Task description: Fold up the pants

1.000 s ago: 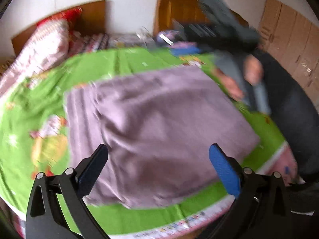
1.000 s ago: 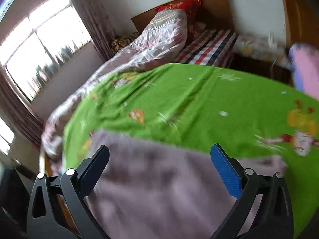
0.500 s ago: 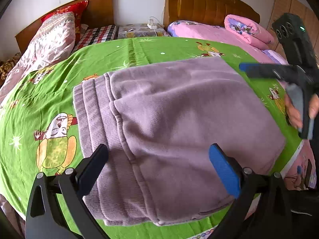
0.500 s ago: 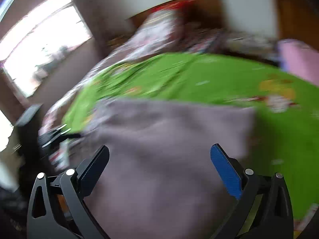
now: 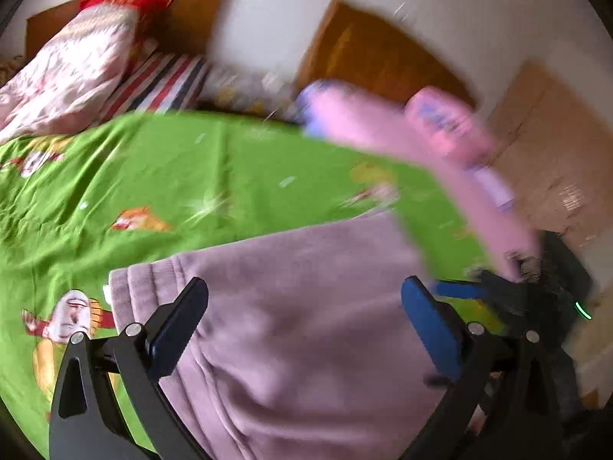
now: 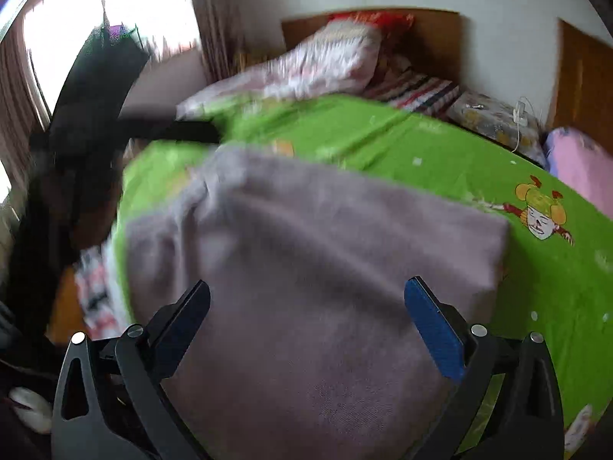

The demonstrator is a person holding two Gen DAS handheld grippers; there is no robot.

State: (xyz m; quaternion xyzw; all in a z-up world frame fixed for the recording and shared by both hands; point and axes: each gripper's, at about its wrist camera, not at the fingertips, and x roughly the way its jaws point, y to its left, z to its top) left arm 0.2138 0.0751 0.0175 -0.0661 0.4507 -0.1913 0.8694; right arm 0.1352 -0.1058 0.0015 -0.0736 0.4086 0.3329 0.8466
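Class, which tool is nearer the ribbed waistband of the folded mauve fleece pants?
Left. The left tool hovers beside the ribbed waistband; the right tool is at the opposite edge of the mauve fleece pants.

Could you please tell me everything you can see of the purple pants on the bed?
The pants are a dusty mauve, soft and fleecy-looking, folded into a compact, roughly rectangular bundle with a ribbed band and seam lines along the left edge. They lie flat on the green cartoon-print bedsheet, near its front edge. The left gripper and right gripper both stand open above them, gripping nothing. Motion blur hides finer detail.
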